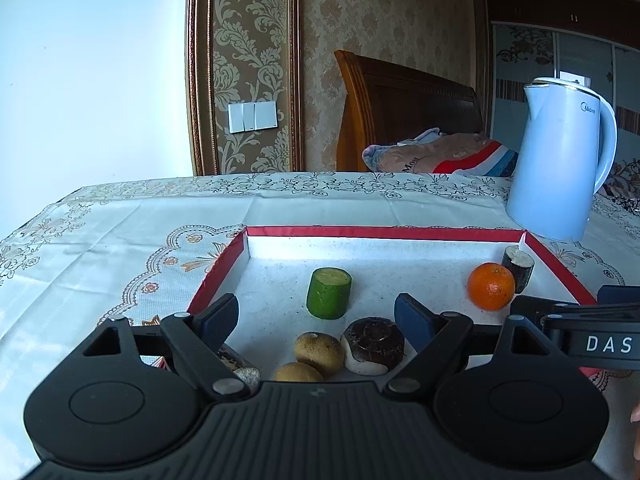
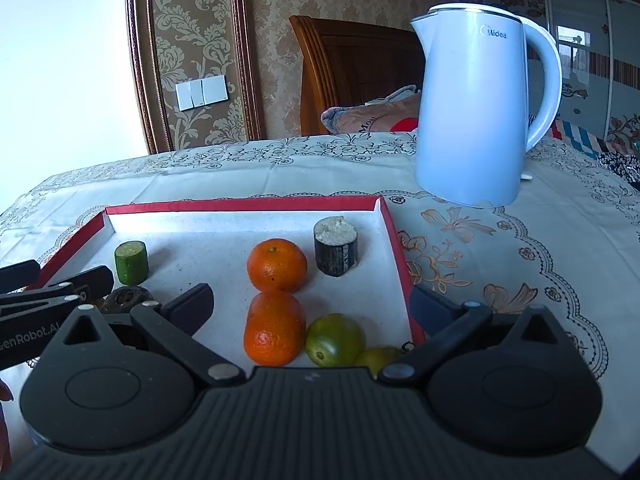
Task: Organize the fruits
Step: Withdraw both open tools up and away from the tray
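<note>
"Midea" was printed on the pale blue plastic kettle (image 2: 480, 112), which stood on the lace-patterned tablecloth of the table (image 2: 500, 248) just beyond the far right corner of the shallow red-rimmed white tray (image 2: 248, 205). "DAS" could be read on the right tongs (image 2: 312, 308), "enRobot.A" on the left tongs (image 1: 316, 316). Both tongs were held spread wide with nothing between them. In the tray lay two oranges (image 2: 276, 266), a green cylinder (image 2: 131, 262), a dark bark-sided cylinder (image 2: 336, 246), two greenish round fruits (image 2: 334, 340), two brown fruits (image 1: 319, 352) and what looked like a brown-capped mushroom (image 1: 372, 344). The tray's far half was largely bare.
</note>
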